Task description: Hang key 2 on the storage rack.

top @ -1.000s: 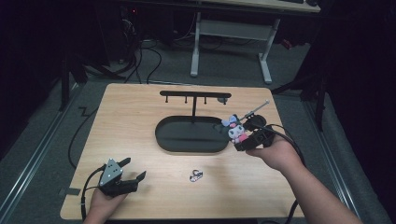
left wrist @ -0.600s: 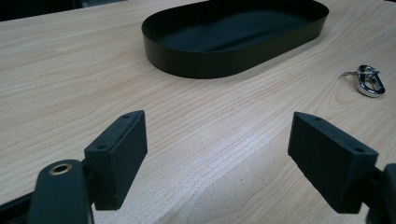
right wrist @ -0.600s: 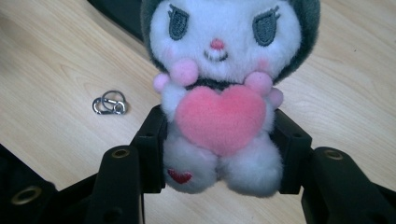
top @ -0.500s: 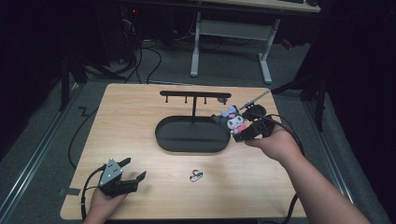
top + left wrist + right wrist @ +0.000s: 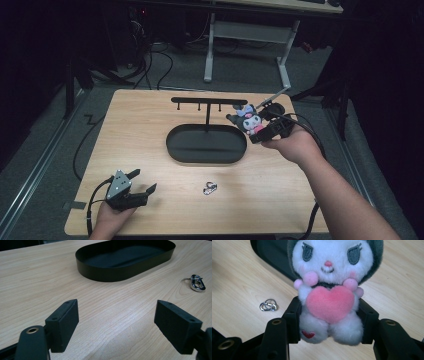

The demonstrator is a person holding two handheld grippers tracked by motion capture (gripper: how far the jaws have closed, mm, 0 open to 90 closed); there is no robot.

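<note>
Plush toy [image 5: 329,287] gripped in the right tongs [image 5: 260,127], right of centre in the high view.

The jaws press the toy's lower body from both sides, holding it above the table [image 5: 150,130] at the right end of the black tray [image 5: 206,145], beside the stand [image 5: 207,107] that rises from it. A metal clip [image 5: 210,188] lies on the table below the tray. At lower left, the left tongs [image 5: 135,189] rest spread wide, holding nothing.

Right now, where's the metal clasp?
High view: the metal clasp lies loose on the table, just in front of the black oval tray, right of the left hand-held gripper.
</note>
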